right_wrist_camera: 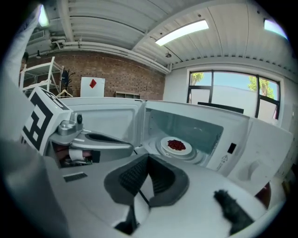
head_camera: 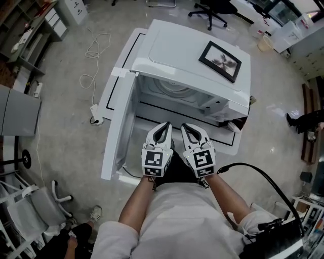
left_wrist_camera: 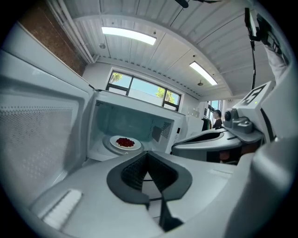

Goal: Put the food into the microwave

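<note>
An office-like lab workspace.
Bare concrete floor [head_camera: 66, 146] with a loose cable [head_camera: 93, 48] and power strip [head_camera: 95, 114] at the left, a swivel office chair [head_camera: 210, 12] at the far side, drawer cabinets [head_camera: 75, 9], a brick wall [right_wrist_camera: 121, 76] and strip lights [right_wrist_camera: 181, 31] overhead.

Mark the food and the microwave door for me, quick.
food [right_wrist_camera: 176, 145]: right gripper view, middle of the red heap on the plate.
microwave door [head_camera: 119, 131]: head view, inner face of the open door.
</note>
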Available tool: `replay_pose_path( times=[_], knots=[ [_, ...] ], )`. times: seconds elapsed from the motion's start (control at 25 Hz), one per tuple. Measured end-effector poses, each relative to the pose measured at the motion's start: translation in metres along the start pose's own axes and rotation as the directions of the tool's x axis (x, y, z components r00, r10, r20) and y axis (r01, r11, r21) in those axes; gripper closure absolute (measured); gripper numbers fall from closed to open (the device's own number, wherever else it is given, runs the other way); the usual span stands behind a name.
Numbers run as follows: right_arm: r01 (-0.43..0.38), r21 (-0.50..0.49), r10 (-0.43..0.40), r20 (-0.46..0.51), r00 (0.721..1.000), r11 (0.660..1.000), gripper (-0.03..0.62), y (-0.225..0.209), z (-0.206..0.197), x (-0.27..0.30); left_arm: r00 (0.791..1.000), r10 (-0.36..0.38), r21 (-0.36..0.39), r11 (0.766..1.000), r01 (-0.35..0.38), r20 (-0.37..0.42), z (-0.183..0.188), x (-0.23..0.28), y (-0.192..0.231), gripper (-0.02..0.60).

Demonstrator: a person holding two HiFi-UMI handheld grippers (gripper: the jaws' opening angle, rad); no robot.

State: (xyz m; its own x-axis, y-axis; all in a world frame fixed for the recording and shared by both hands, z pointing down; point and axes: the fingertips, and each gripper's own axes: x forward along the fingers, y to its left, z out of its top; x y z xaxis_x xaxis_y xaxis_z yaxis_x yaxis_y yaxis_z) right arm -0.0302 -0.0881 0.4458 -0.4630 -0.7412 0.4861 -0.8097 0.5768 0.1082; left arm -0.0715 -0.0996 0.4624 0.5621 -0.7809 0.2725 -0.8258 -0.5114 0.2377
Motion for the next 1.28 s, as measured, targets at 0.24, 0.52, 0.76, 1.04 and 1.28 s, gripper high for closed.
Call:
replay_pose_path(
  times=[0.24,0.52,0.76,1.04,1.28],
  knots=[
    [0.026,0.051,-0.028,0.032,0.999,0.998,0.583,0.010,0.003,-0.028,0.999,-0.045,0.028,0.999,0.045,0.007,0.004,-0.018,-0.022,0.574],
    [0.072,0.024,-0.073,0.073,0.995,0.997,0.585,0.012,0.012,-0.042,0.997,-0.067,0.069,0.995,0.065,0.027,0.018,-0.025,-0.035,0.574],
    [0.070,0.023,-0.072,0.078,0.994,0.997,0.585,0.015,0.011,-0.048,0.997,-0.068,0.084,0.994,0.065,0.033,0.022,-0.030,-0.041,0.574],
    [0.067,-0.012,-0.066,0.089,0.994,0.998,0.585,0.013,0.014,-0.052,0.998,-0.051,0.113,0.992,0.047,0.035,0.024,-0.030,-0.044,0.574],
    [0.067,-0.011,-0.066,0.091,0.994,0.998,0.585,0.013,0.020,-0.053,0.996,-0.072,0.114,0.991,0.065,0.052,0.018,-0.027,-0.047,0.574]
  ],
)
